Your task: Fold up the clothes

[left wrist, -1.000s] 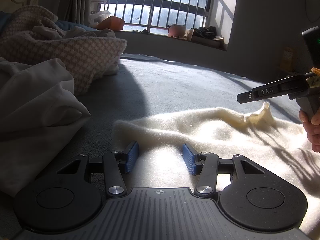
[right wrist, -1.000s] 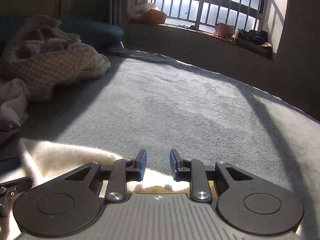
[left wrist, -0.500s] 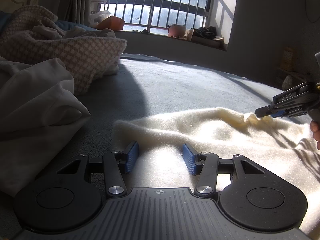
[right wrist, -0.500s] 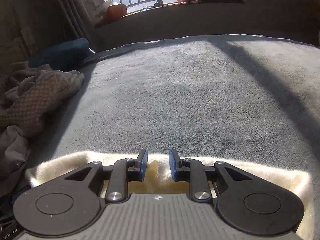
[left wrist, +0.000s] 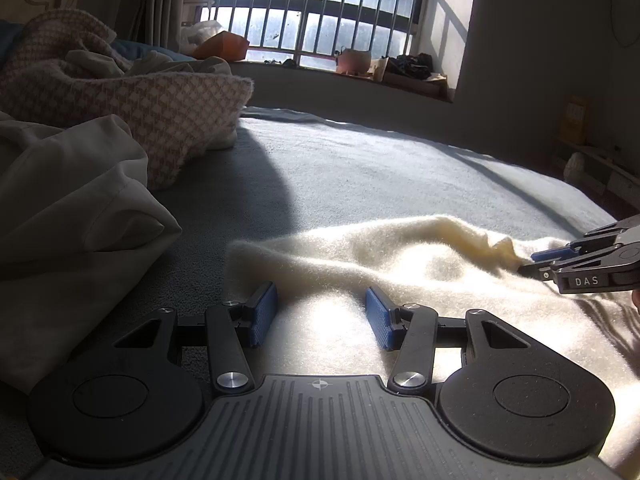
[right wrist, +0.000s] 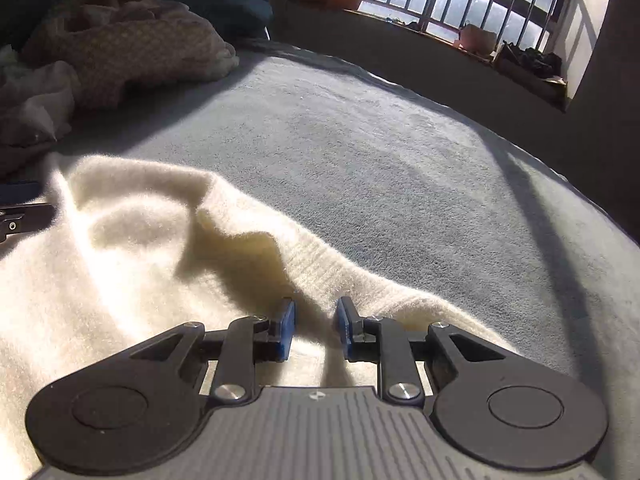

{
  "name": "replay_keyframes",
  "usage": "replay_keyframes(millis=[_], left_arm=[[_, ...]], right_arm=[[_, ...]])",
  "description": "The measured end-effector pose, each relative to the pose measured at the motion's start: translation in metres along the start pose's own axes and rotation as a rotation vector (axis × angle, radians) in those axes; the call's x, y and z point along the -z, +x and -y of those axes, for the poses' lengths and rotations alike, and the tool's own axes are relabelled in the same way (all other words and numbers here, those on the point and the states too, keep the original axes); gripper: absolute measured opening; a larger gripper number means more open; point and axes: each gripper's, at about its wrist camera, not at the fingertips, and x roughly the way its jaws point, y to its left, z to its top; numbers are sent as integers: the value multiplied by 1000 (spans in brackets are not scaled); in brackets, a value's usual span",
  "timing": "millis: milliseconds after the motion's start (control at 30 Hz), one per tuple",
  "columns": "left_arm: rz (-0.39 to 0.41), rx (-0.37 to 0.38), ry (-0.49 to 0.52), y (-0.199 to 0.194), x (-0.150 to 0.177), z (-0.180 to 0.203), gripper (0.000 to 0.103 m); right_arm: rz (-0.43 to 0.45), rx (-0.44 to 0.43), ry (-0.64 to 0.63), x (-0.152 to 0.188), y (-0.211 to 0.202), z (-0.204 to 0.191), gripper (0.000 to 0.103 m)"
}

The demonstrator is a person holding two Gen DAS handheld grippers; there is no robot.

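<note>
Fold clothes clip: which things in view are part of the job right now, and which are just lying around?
Job:
cream sweater
left gripper, open over it
right gripper, fingers apart at its edge

Lying about:
houndstooth garment
pale cloth
clay pot on the sill
orange bag

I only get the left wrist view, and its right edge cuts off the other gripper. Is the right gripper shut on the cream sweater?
Observer: No. The right wrist view shows the right gripper open, with sweater fabric lying between its pads, not pinched.
Operator: Which part of the sweater is it at?
Observer: The ribbed edge. It runs just ahead of the fingertips, next to the grey bedcover.
</note>
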Motion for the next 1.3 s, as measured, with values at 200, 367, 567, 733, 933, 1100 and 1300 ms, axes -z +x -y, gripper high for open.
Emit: replay_keyframes(millis=[200,367,567,733,933,1100,1300], left_arm=[[1,1,-1,0,0,0,49],[1,0,0,0,1,-1,50],[1,-3,4,-1,1,0,50],[0,-5,6,-2,1,1,50],[1,-5,5,-2,1,2,50],[2,-5,4,-2,0,1,50],[-5,-10,10,-4,-1,4,51]], right_arm=[[48,-120,218,-6,-22,26,25],[162,-181,346,-20,-44,42,25],[128,-200,408,-40,-15,26,25],[5,-192,289,-44,29,-23,25],[28,-179,248,-53,21,-31,25],[149,-240,472,-50,-37,31,25],[146,-250,634,-21,-122,88,25]])
